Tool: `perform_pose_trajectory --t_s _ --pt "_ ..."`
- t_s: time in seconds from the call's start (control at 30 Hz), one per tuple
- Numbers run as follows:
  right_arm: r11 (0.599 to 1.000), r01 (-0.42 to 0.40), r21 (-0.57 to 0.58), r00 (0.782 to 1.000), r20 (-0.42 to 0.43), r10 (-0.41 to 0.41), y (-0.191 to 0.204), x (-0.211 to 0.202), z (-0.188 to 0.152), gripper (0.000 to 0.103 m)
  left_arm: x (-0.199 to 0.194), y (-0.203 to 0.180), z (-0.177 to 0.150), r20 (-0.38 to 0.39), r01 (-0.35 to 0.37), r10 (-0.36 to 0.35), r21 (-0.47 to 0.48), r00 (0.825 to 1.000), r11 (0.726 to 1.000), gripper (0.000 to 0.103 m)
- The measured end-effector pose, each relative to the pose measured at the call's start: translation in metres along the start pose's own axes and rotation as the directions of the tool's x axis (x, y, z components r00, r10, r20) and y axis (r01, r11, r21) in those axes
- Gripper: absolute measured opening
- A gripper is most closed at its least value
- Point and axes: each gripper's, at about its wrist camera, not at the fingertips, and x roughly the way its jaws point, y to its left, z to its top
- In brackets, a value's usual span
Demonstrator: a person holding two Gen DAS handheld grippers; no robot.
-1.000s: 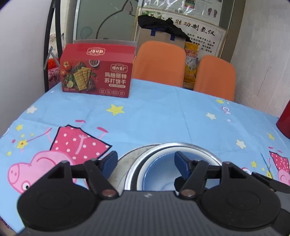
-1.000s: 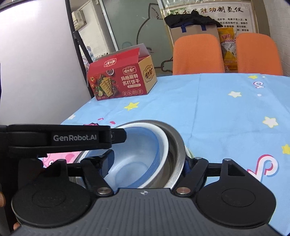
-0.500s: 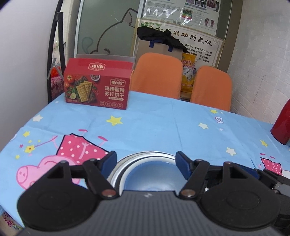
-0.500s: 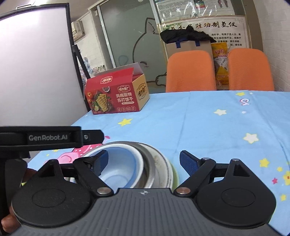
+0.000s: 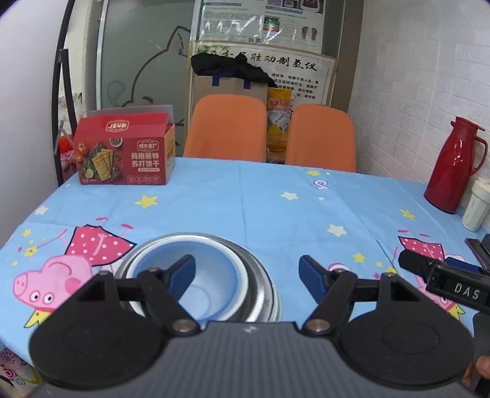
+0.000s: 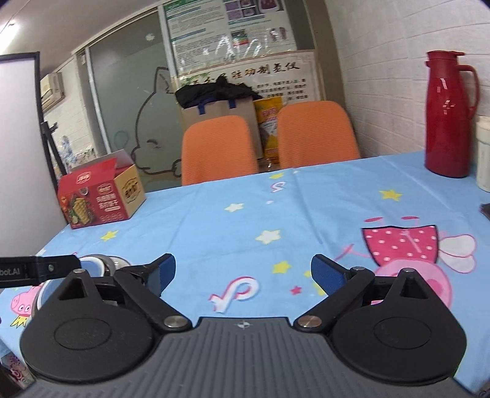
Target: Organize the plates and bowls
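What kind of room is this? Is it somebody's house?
Probably a dining corner in a small office or clinic, not clearly a home: a cartoon tablecloth, two orange chairs, and health posters on the wall.

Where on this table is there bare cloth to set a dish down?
Bare cloth runs between the nested bowls, the cracker box and the red jug. It is crowded only at the right edge by the jug and white cup.

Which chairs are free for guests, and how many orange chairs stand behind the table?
2: one orange chair behind the table's middle, the other beside it, rightward. More may be hidden.
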Motion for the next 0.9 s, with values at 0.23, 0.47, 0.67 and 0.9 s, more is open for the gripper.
perform_pose_trajectory --t_s 0.23,0.47,0.67,0.9 --pt "0.990 0.123 0.065 0.991 0.038 -0.125 -0.028 -0.041 -0.009 0.103 -0.025 -0.031 -0.026 0.013 0.043 -0.044 0.064 0.999 0.997 0.074" --pt "0.989 0.148 0.012 0.989 -0.015 -0.148 -0.026 -0.061 -0.039 0.103 -0.030 -0.039 -0.060 -0.038 0.076 -0.074 0.053 0.997 0.996 0.074" --pt "0.994 0.111 -0.017 0.993 -0.043 -0.111 -0.016 -0.070 -0.059 0.103 -0.035 -0.038 -0.077 -0.065 0.076 -0.072 0.049 0.995 0.996 0.074" --pt "0.996 0.079 -0.035 0.996 -0.034 -0.081 -0.006 -0.078 -0.065 0.103 -0.043 -0.037 -0.086 -0.039 0.059 -0.058 0.046 0.998 0.997 0.074"
